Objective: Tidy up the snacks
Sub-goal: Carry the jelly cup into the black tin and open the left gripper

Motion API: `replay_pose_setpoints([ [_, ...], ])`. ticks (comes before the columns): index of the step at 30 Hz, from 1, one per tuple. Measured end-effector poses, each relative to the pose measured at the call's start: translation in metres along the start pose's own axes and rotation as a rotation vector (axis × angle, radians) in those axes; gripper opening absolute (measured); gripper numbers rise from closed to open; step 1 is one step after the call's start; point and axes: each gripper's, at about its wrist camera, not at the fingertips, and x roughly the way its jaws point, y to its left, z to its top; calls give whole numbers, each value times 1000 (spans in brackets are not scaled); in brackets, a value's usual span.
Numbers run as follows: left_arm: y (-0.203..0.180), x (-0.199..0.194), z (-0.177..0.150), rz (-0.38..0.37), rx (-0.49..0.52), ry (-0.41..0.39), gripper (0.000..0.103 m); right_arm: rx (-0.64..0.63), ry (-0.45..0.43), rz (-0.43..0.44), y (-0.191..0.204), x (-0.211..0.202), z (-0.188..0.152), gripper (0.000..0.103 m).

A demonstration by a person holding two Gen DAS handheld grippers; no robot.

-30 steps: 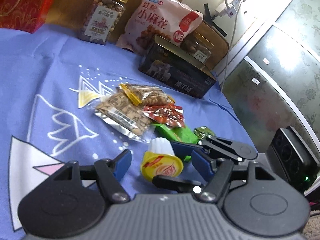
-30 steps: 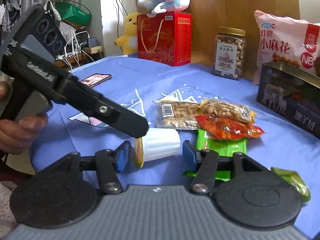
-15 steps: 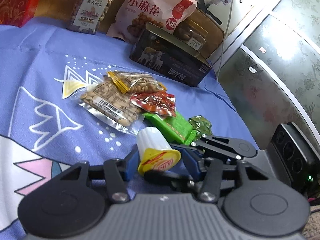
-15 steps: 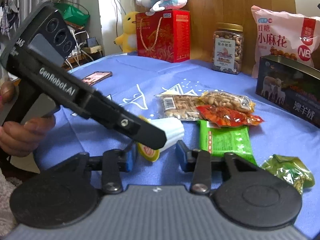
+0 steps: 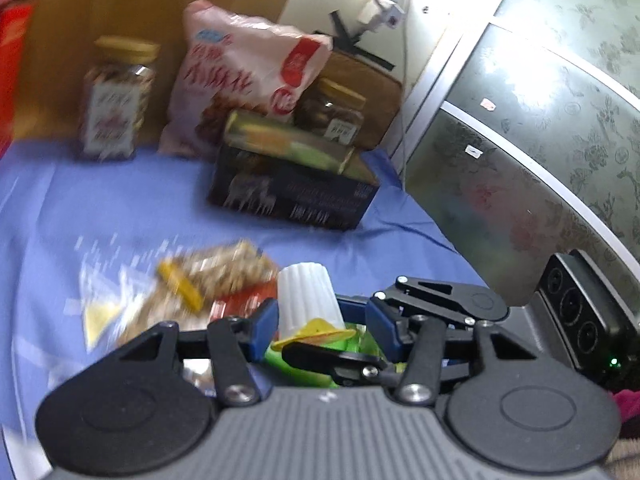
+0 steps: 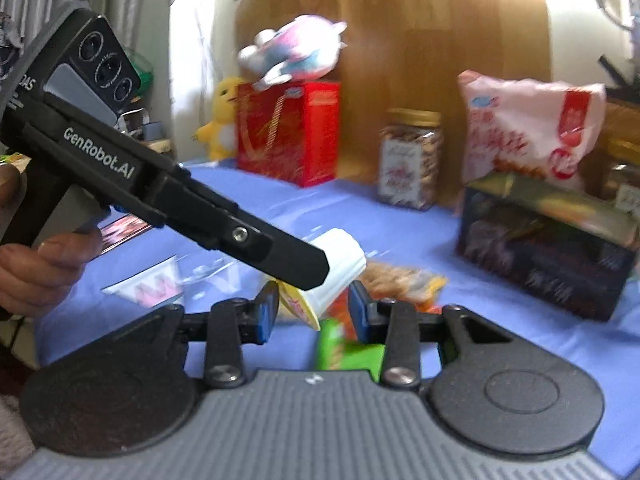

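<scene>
A white ribbed jelly cup [image 5: 306,300] with a yellow lid sits between the blue pads of both grippers, lifted off the blue cloth. My left gripper [image 5: 320,326] has its pads against the cup. My right gripper [image 6: 314,312] also closes around the same cup [image 6: 338,268], and its fingers [image 5: 436,300] cross in front of the left gripper. Below lie a peanut packet [image 5: 224,268], a red packet [image 5: 244,300] and a green packet [image 6: 344,350]. A dark open tin box [image 5: 296,188] stands beyond them.
At the back stand a nut jar [image 5: 116,100], a pink snack bag [image 5: 244,68], a second jar [image 5: 336,108], a red gift bag [image 6: 288,128] and plush toys [image 6: 288,52]. A glass cabinet [image 5: 540,140] is on the right. A phone [image 6: 124,226] lies left.
The cup was lying on the cloth a second ago. Both grippers closed on it and rose, tilting it upright. The views now look higher, toward the tin box.
</scene>
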Motion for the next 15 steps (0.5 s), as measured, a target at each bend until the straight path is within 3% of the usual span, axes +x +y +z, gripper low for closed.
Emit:
replay_pose_setpoints([
  [6,-10,40,54,-2,80,-34,48,28,-55,-90,-48,6,25,41],
  [15,-1,107,127,46,88,-96,48,82,-100,-179,-125,39,63,40],
])
